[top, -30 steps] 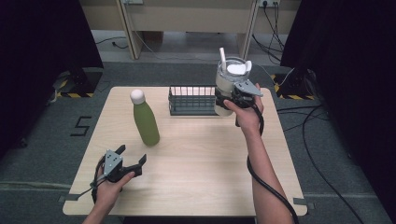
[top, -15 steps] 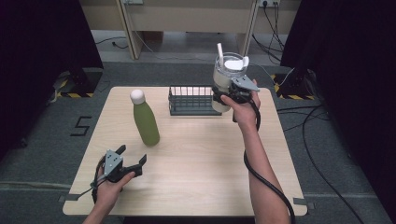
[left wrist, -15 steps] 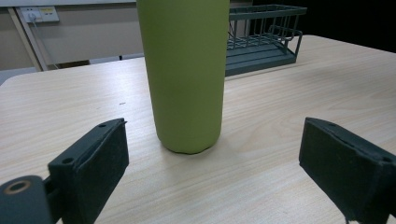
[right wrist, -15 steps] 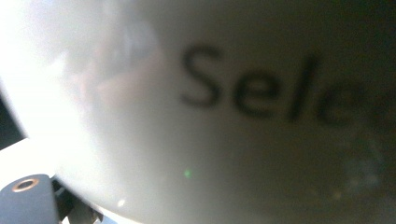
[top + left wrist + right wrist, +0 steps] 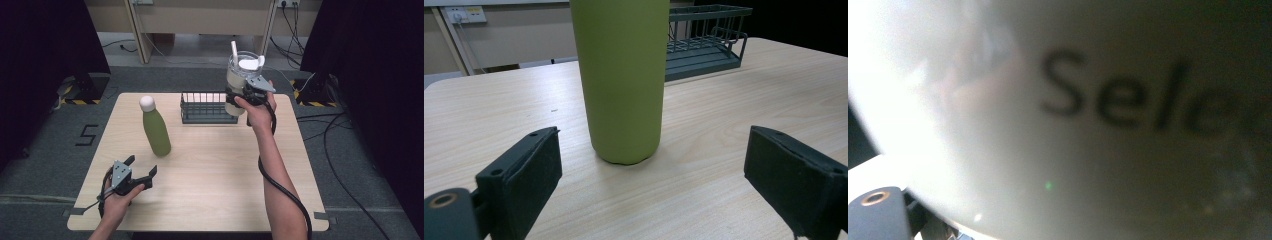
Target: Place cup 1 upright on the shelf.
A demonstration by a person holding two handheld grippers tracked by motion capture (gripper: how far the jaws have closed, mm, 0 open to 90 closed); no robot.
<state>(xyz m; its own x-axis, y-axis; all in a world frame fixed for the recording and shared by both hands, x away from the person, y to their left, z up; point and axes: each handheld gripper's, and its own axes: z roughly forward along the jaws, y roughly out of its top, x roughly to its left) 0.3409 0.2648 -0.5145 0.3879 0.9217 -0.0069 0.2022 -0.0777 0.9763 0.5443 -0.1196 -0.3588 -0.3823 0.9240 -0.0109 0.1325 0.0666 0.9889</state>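
Raised slightly toward the frame's top since the earlier frame, the clear plastic tumbler with white lid and straw (image 5: pixel 241 80) is clamped in the right gripper (image 5: pixel 239 97), above the dark wire rack (image 5: pixel 204 107). Blurred lettering on its wall (image 5: pixel 1073 125) is shown close up in the right gripper view. At lower left, the left gripper (image 5: pixel 142 175) is held open and empty before the green bottle (image 5: pixel 621 80).

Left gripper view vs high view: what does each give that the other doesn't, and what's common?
Left gripper view alone: the left gripper's two black pads close up, standing apart with bare table between them, and a wall socket behind.

High view alone: the green bottle's white cap, the right gripper holding a white cup with a straw up over the rack's right end, and both forearms.

Both: the green bottle upright on the wooden table, ahead of the open left gripper, not touching it, and the dark wire rack.
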